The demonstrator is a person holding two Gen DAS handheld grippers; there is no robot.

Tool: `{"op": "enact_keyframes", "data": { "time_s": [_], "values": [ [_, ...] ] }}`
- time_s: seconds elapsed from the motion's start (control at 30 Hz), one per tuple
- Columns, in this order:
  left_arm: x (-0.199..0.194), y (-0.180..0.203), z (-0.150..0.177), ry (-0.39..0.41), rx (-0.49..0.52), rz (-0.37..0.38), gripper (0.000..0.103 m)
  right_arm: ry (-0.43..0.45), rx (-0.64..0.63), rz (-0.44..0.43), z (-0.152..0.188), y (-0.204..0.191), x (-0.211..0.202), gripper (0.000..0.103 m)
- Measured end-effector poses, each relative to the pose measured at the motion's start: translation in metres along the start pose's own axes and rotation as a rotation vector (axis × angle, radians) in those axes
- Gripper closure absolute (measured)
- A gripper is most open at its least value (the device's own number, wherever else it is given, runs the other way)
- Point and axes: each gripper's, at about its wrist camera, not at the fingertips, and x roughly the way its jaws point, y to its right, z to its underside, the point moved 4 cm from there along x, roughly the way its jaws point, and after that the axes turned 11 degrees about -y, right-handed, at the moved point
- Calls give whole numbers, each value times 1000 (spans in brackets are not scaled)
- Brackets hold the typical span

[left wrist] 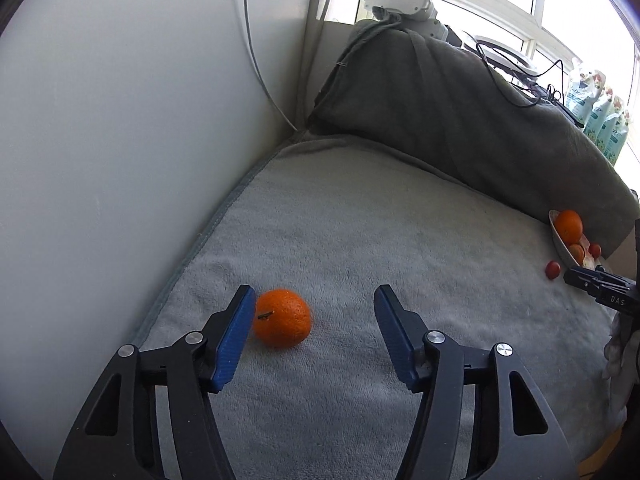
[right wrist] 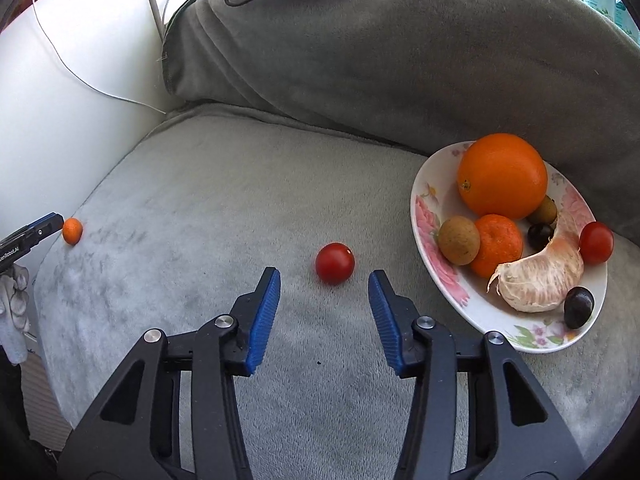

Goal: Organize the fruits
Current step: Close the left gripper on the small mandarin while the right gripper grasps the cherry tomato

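Both claws wide open: left claw (left wrist: pixel 314 306) w/ pad against mandarin (left wrist: pixel 282 323) (nothing gripped).

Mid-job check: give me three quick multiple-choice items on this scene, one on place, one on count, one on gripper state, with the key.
1. Where is the small orange mandarin with a stem?
A. On the floral plate
B. On the grey towel, against the left gripper's left finger
C. On the dark cushion

2. How many red cherry tomatoes show in the right wrist view?
A. One
B. Two
C. Four

3. The right gripper is:
A. Shut on a tomato
B. Shut, holding nothing
C. Open

Key: 1 B, it lies on the grey towel at the blue pad. 2 B, one loose tomato, one on the floral plate. 3 C, its pads stand apart, tomato just beyond.
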Motion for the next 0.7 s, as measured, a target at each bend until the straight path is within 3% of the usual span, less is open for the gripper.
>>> {"op": "enact_keyframes", "data": {
  "time_s": [0.7],
  "values": [
    [23,-18,7,-63,-50,32,58,-28,24,22,-18,-1,25,66]
  ]
}}
